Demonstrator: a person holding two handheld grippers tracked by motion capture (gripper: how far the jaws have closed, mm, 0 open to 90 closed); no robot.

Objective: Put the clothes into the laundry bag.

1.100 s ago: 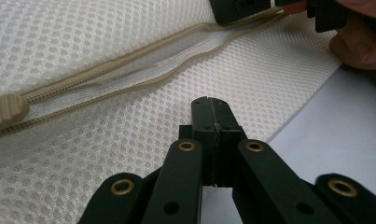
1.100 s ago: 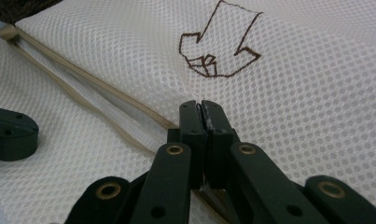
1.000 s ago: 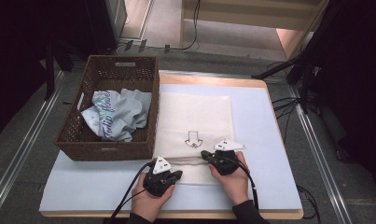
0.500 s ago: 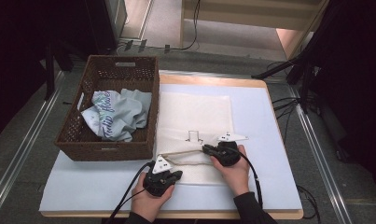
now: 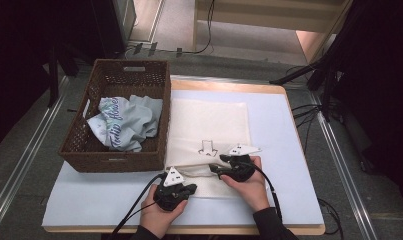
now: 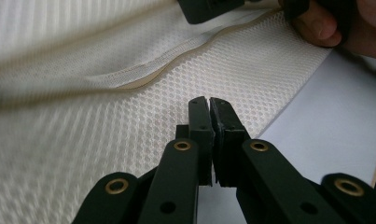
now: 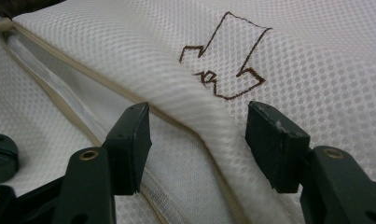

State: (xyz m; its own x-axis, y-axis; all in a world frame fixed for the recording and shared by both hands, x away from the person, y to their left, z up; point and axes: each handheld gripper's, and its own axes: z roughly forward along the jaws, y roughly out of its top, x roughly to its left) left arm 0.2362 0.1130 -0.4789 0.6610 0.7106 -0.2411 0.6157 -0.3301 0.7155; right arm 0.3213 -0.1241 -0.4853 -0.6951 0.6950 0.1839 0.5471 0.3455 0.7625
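Here we see the left gripper [image 5: 190,188] clamped shut on the white mesh laundry bag's [image 5: 209,120] near edge. The right gripper [image 5: 214,168] has just been opening; a raised fold of mesh lies between its parted jaws, untouched.

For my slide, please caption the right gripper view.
Right gripper open over the mesh bag's raised edge.

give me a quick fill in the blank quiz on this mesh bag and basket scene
1. The light blue garment lies inside the brown wicker ____.
2. The brown outline stitched on the white mesh bag has the shape of an ____.
3. The left gripper has its jaws ____ on the lower layer of the bag.
4. The right gripper has its jaws ____, having just been opening, with the bag's raised upper edge between them.

Missing words: basket; arrow; shut; open
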